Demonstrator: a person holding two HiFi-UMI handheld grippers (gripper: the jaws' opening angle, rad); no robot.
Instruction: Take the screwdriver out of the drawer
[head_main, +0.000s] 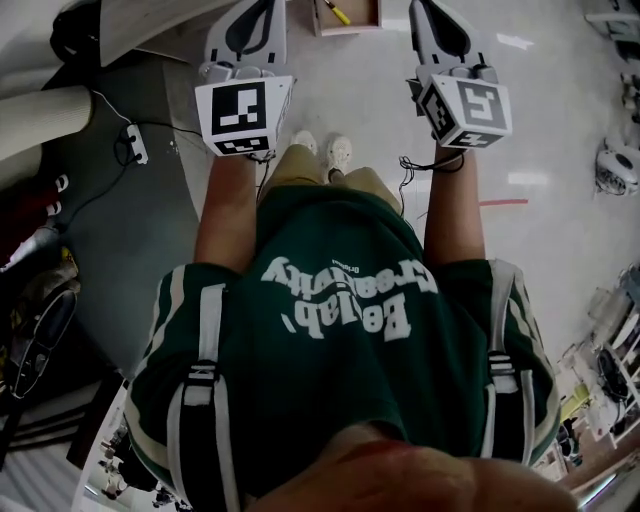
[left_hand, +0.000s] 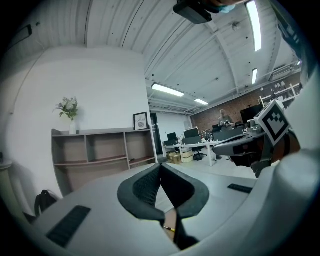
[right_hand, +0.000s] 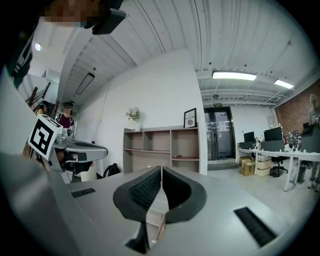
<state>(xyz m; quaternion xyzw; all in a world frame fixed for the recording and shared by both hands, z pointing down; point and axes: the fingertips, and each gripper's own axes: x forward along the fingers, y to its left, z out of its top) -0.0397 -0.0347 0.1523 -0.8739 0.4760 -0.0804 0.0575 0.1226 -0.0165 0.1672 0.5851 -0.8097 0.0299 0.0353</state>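
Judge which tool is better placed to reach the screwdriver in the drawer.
Left, probably: the screwdriver lies left in the drawer, nearer the left tool than the right tool. Both are shut.

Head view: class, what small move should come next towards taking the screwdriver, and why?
Probably open the left claw: its jaws are shut on nothing, and the screwdriver lies uncovered in the drawer just ahead, slightly nearer it than the right claw.
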